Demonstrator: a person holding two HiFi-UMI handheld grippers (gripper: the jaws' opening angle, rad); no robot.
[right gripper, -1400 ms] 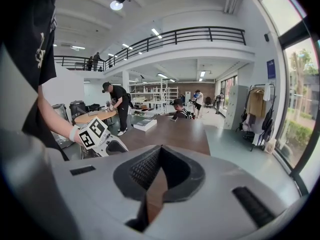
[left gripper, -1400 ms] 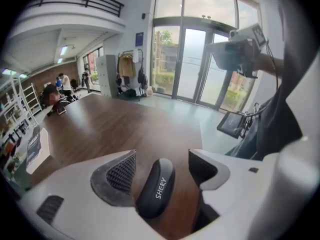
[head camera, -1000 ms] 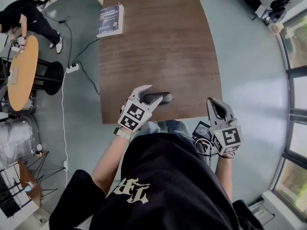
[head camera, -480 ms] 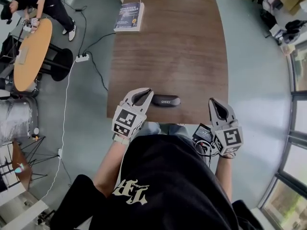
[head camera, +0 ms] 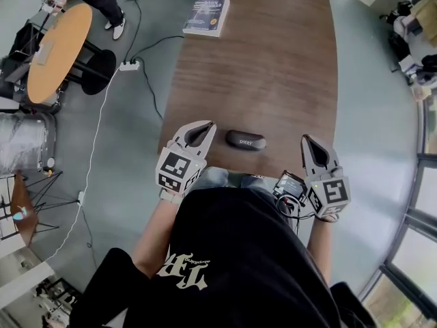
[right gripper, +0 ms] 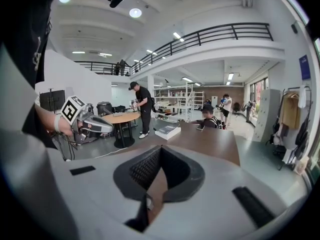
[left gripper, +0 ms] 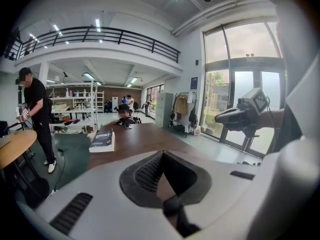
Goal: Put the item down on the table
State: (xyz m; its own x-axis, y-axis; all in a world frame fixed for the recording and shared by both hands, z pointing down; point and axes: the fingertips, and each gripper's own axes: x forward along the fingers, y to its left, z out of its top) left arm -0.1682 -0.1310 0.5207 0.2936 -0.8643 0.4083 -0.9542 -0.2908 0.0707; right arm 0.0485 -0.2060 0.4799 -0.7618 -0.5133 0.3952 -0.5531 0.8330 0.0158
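Left gripper [head camera: 205, 127]: its jaws have just been closing and now meet tip to tip with nothing between them; it hovers over the near left corner of the table [head camera: 273, 67]. Right gripper [head camera: 307, 141]: jaws likewise together and empty, over the table's near right corner. The case [head camera: 246, 140] lies flat on the table close to its near edge, between the two grippers and touching neither, nearer the left one. The put-down therefore appears complete, and the step in hand is judged to be the retreat. The next move calls only for keeping both grippers clear, so that the case is not nudged toward the table's near edge. The case is dark and oblong with rounded ends, has a slight sheen and pale lettering on top, and lies lengthwise along that edge.
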